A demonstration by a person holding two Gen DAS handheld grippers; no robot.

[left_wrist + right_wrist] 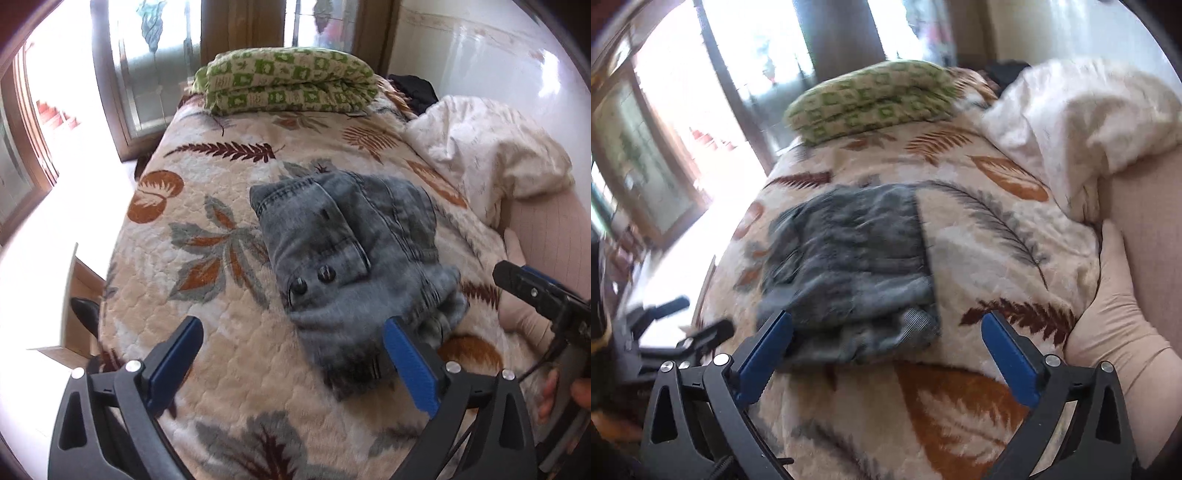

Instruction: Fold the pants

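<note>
A bed covered by a cream leaf-print blanket (229, 177) fills both views. A folded green-and-white checked quilt (291, 83) lies at its far end, before tall windows (147, 66). A rumpled white duvet (491, 151) is heaped along the wall side, with a dark garment (415, 90) just behind it.

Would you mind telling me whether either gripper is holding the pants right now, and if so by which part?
Nothing is held. The left gripper and right gripper are both open above the bed, and the folded pants lie free on the blanket.
</note>
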